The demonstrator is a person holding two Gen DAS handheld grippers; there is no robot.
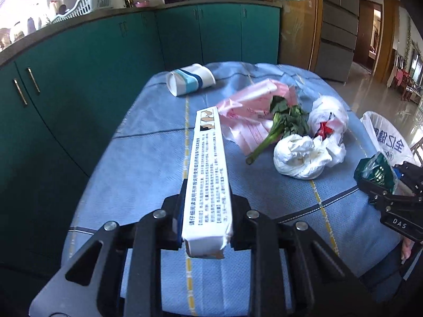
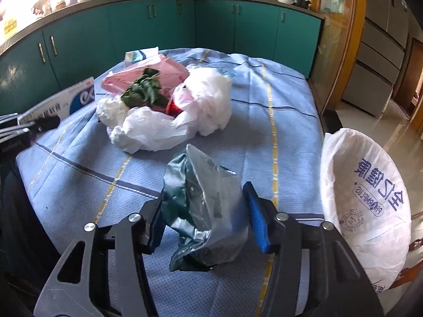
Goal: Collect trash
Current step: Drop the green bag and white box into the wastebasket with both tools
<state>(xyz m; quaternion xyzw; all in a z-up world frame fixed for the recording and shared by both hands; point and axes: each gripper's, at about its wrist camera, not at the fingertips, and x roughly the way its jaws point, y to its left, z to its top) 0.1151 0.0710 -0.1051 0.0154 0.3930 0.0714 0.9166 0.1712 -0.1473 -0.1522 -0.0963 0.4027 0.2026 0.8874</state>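
step: two pickups at once, each hand-held gripper w/ one piece of trash, both still over the table (image 1: 148,163)
left hand-held gripper (image 1: 206,224): clamped tight on long white box (image 1: 208,169), gripped at its near end, rest sticks out fwd over the blue cloth
right hand-held gripper (image 2: 205,219): crumpled green/clear wrapper (image 2: 203,211) betw jaws; left pad touches it, right blue pad shows a gap, so grip looks not yet firm
bin bag (image 2: 370,198): white liner, printed, open, just off the table's right edge
next: prob. firm up right grip, then carry both to bag & drop
still on table: paper cup (image 1: 190,79) on its side, pink bag (image 1: 246,100), greens (image 1: 285,119), white bags (image 1: 304,155) in a heap
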